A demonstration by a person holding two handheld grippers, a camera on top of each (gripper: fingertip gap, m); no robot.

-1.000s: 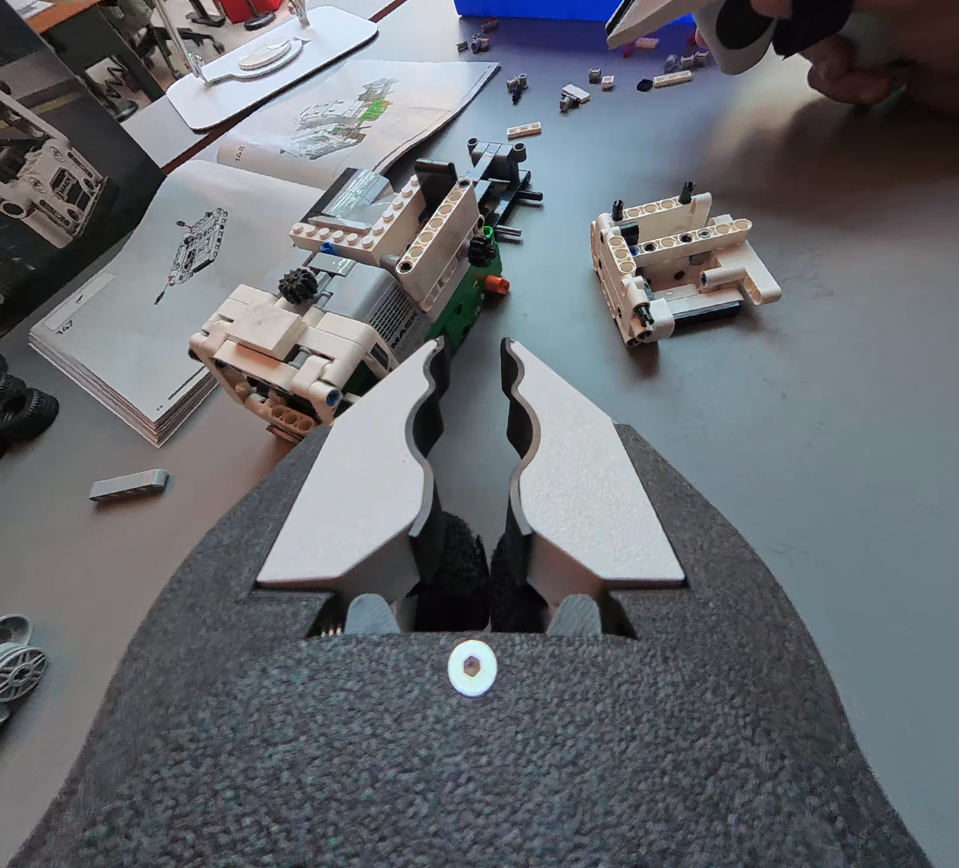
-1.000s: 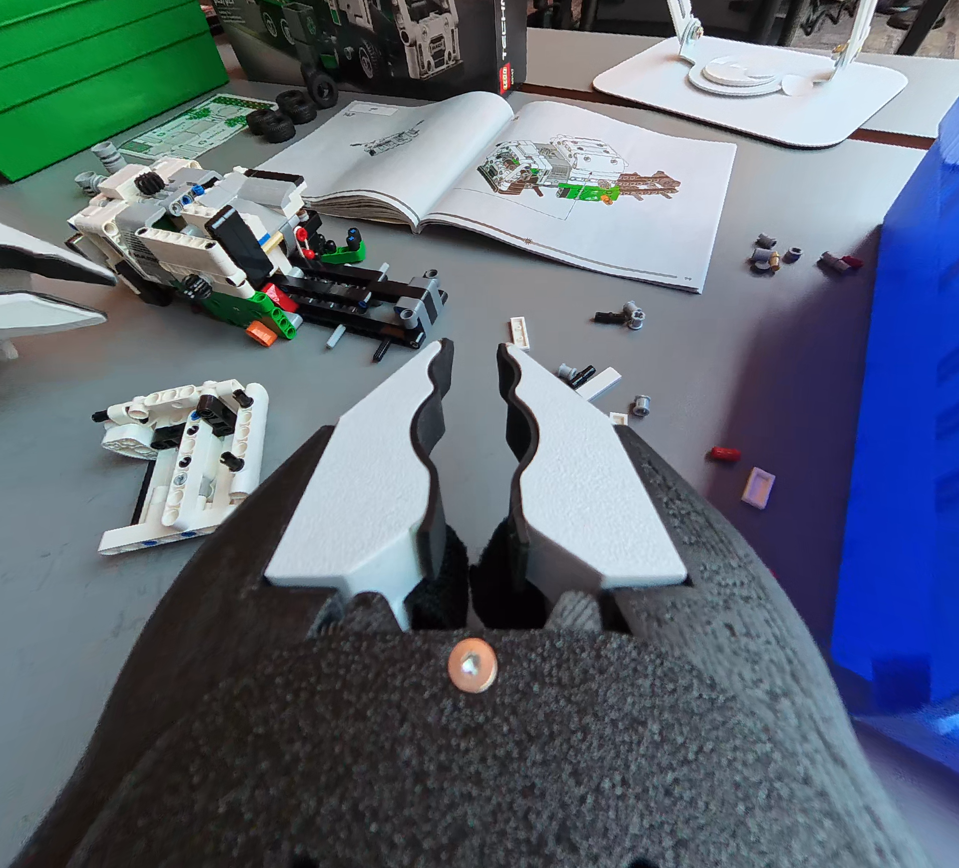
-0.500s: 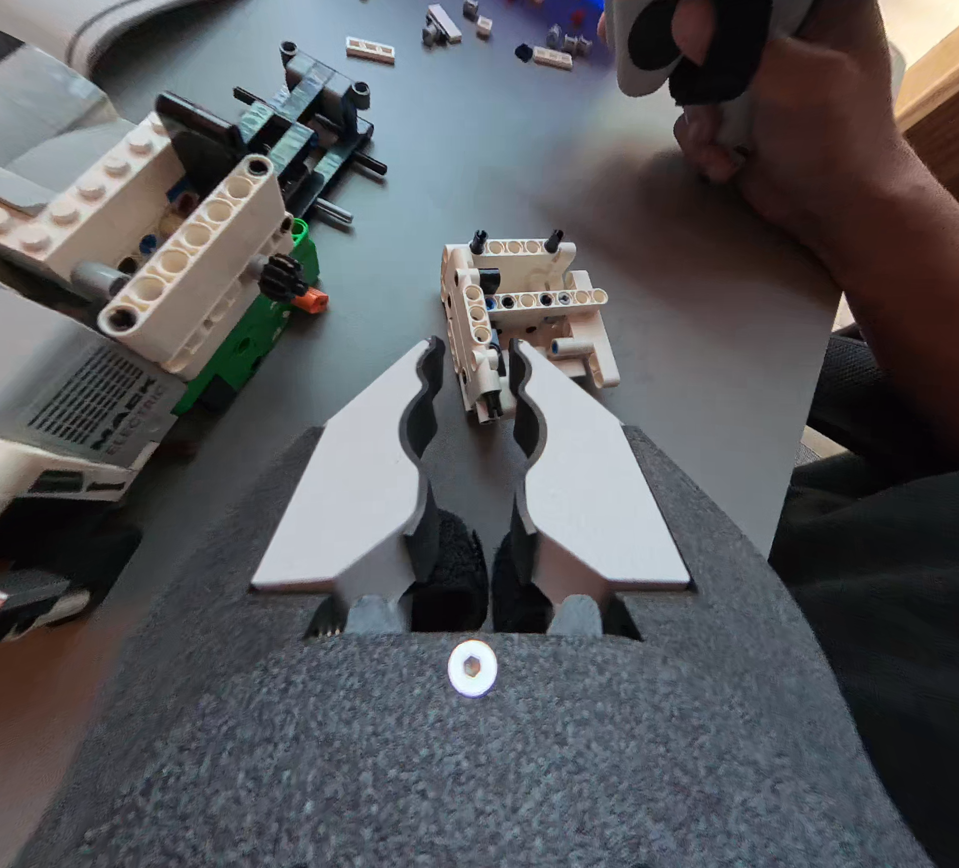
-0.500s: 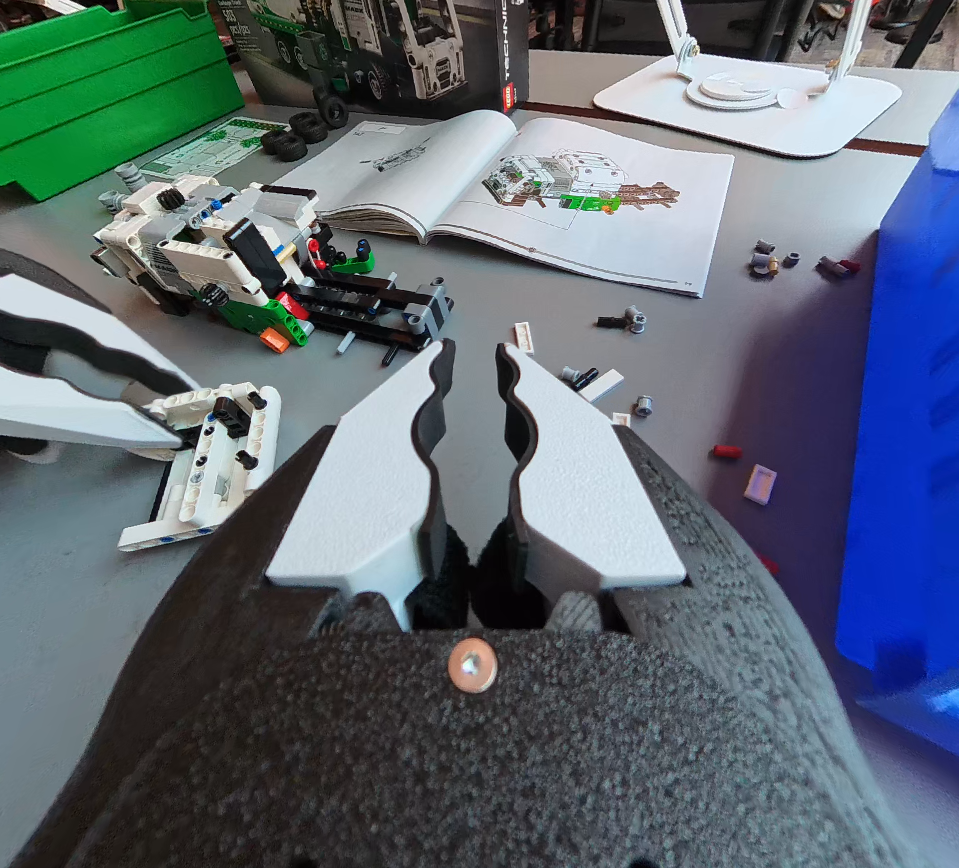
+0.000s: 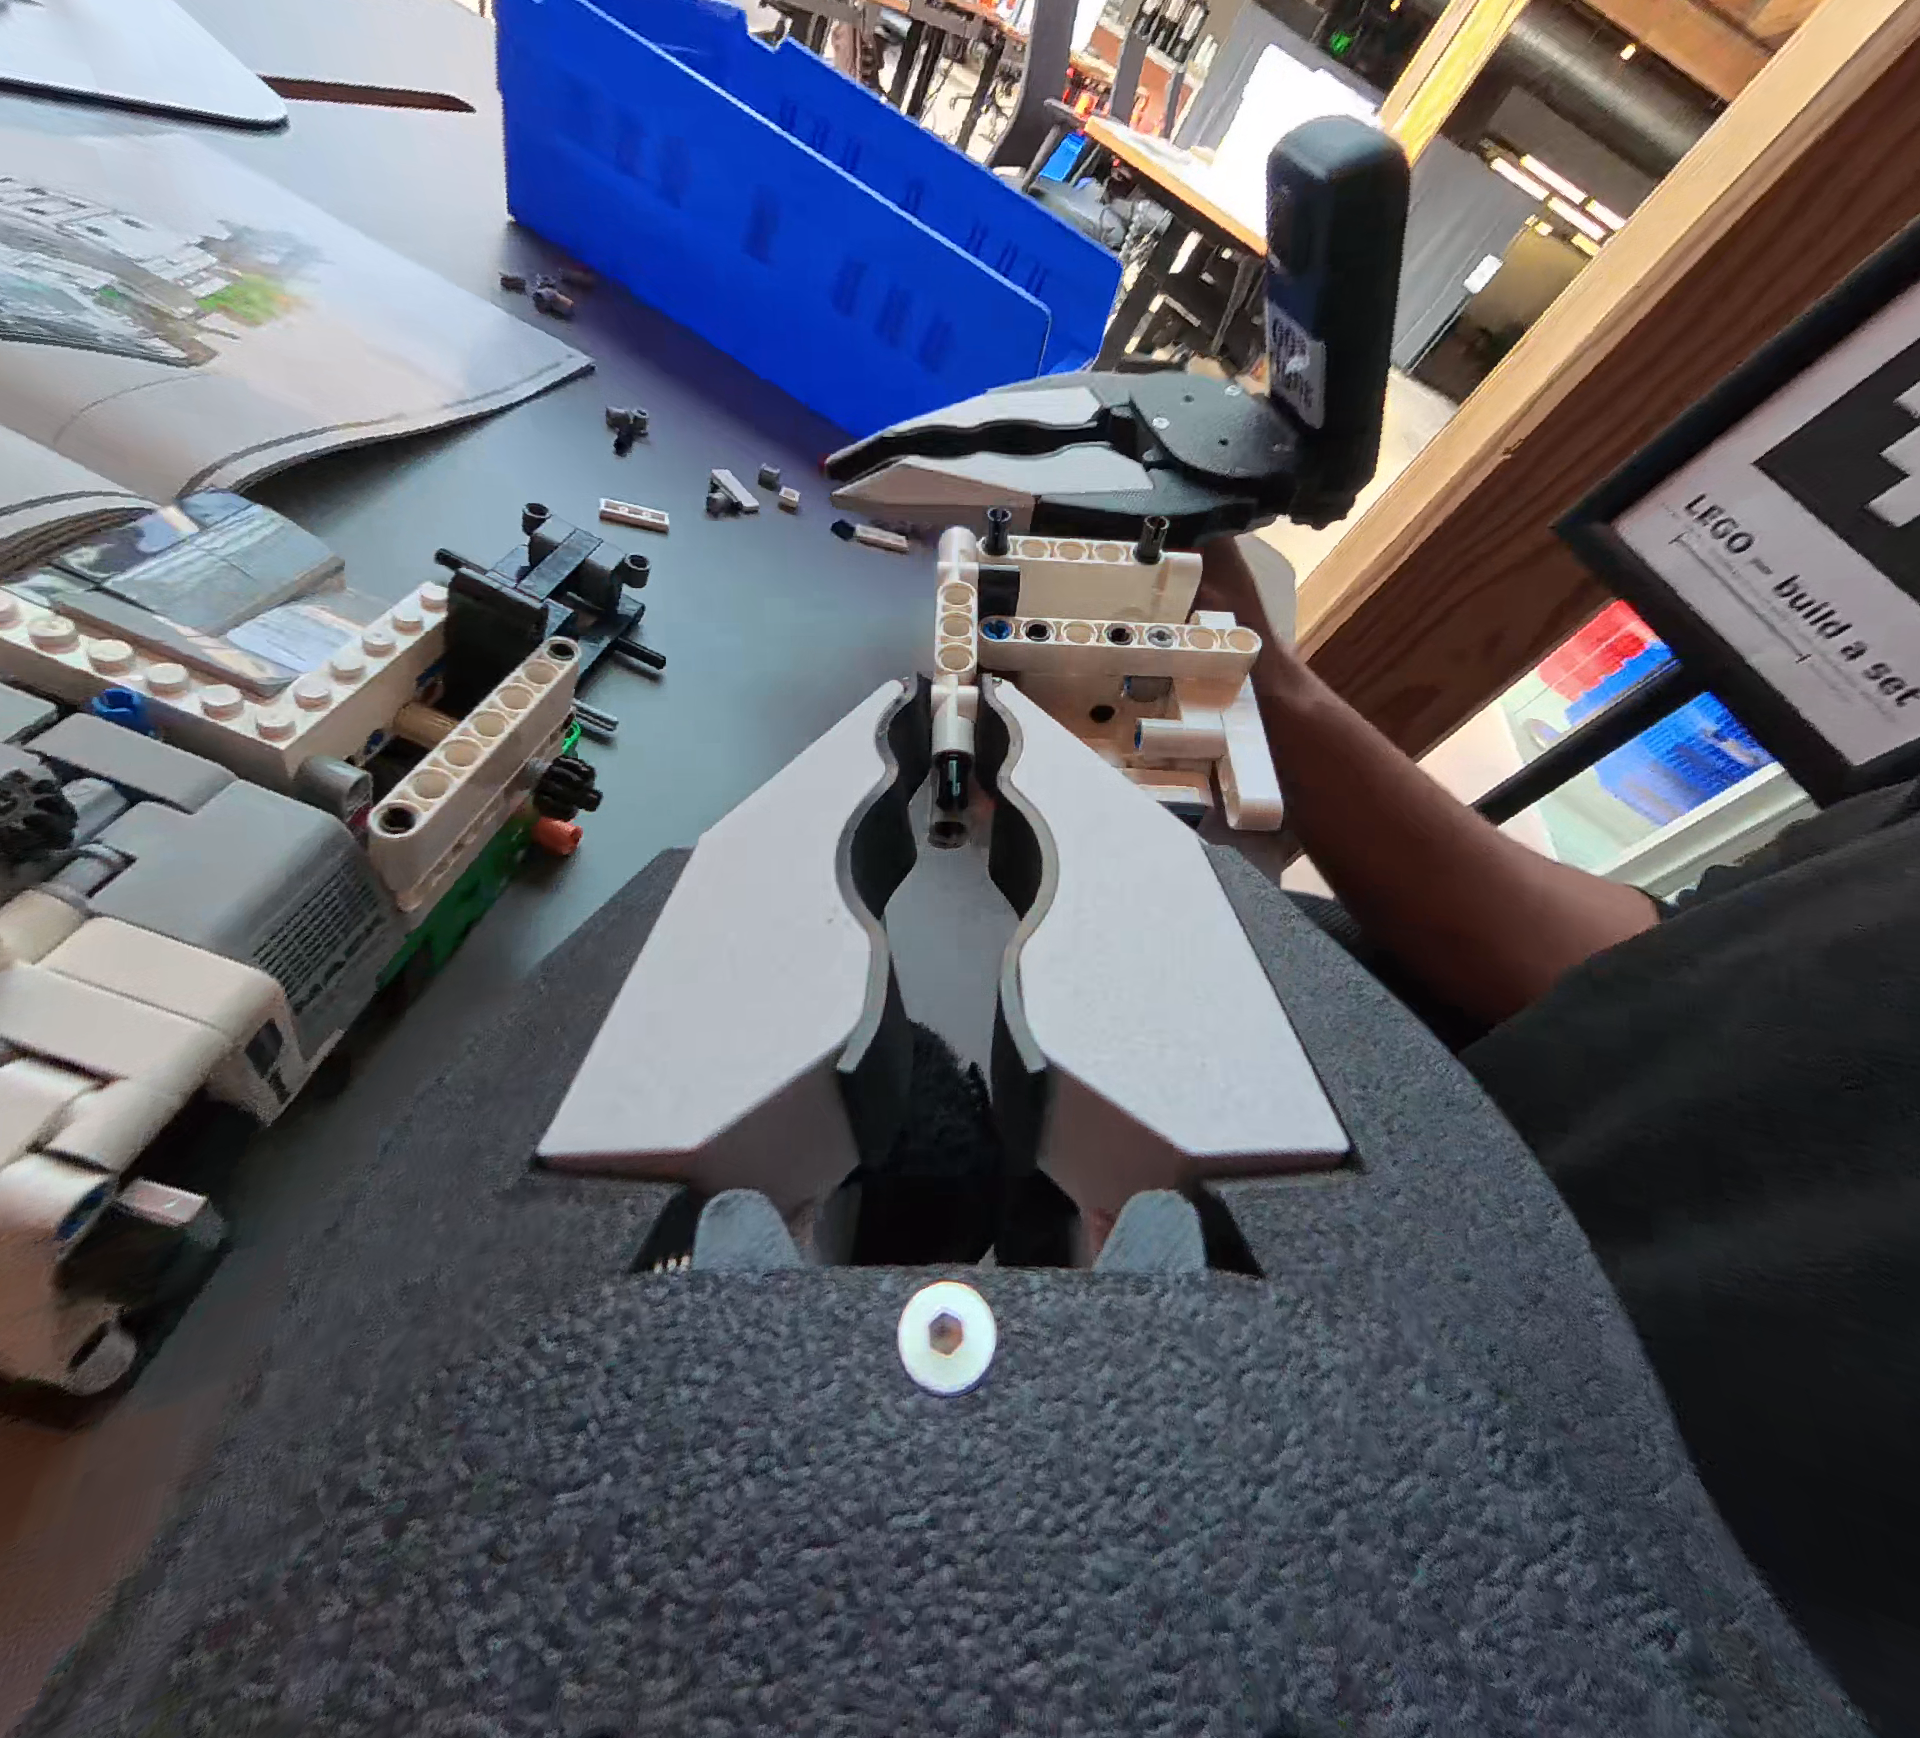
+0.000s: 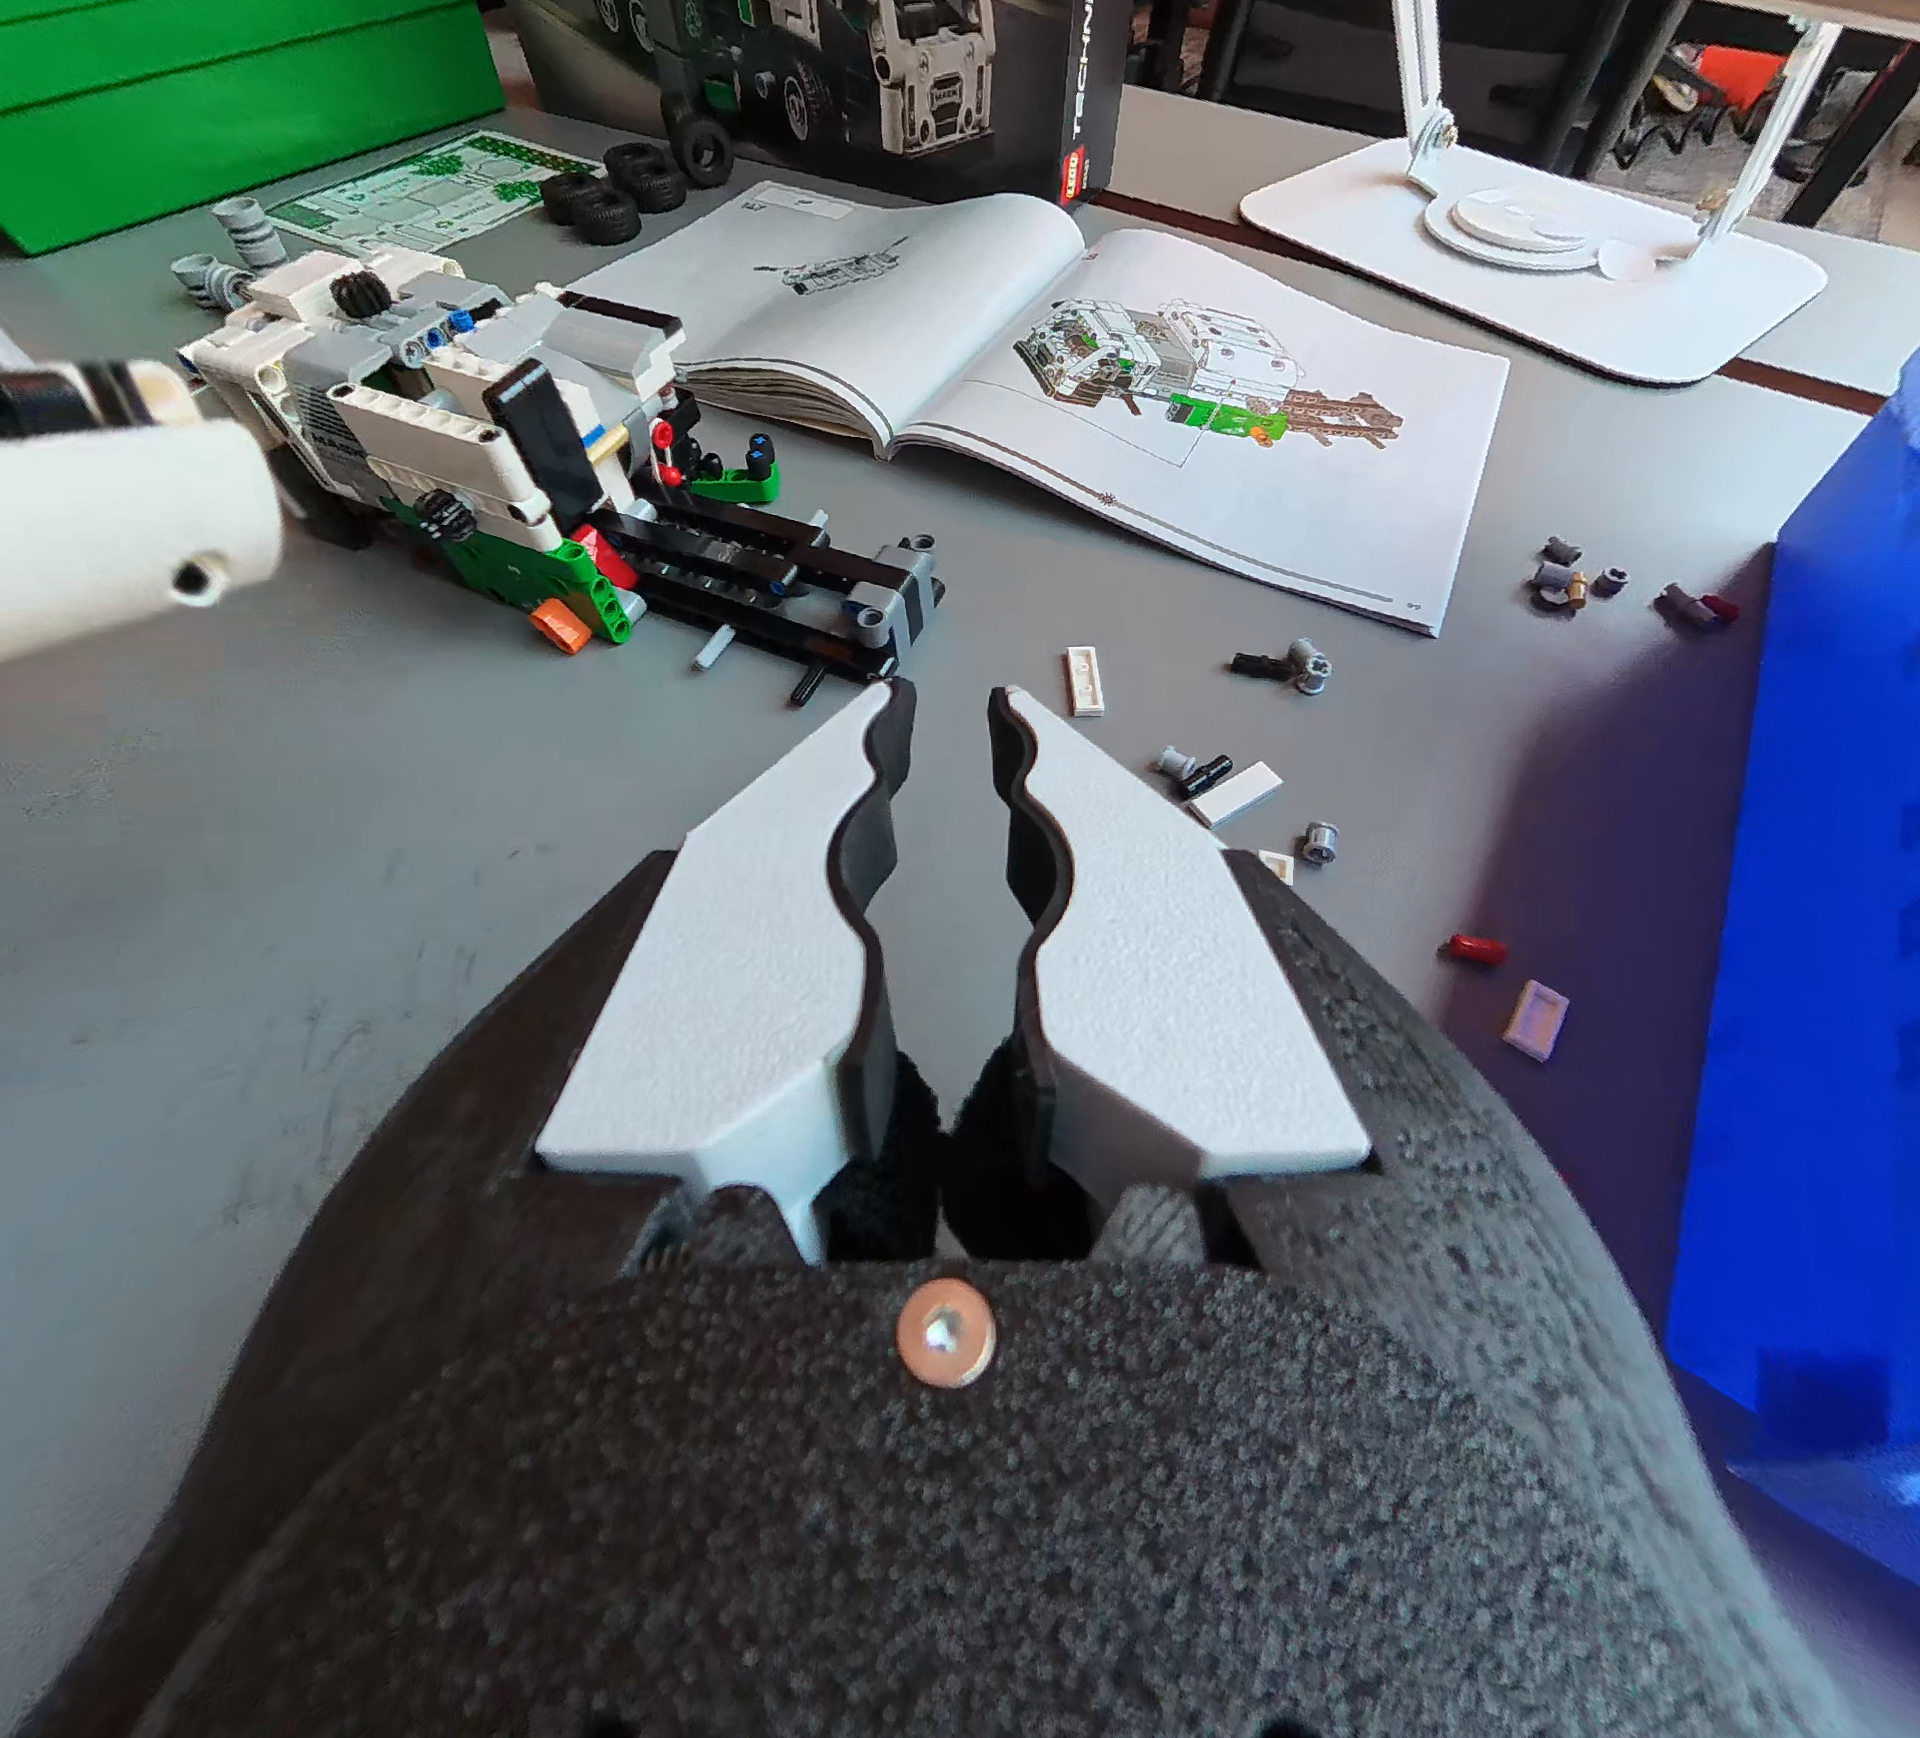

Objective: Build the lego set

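Lifted off the table since before, the studded white subassembly (image 5: 1091,649) sits clamped in the left tool (image 5: 951,701); right tool (image 6: 951,712) gapes empty.

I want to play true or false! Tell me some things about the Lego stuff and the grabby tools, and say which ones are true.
1. The left tool is pinching the small white Lego frame. True.
2. The right tool is holding a tyre. False: it holds nothing, and its fingers stand apart.
3. The instruction booklet lies open on the table. True.
4. The bin beside the right tool is red. False: it is blue.
5. The half-built truck is lifted in the air. False: it rests on the table.
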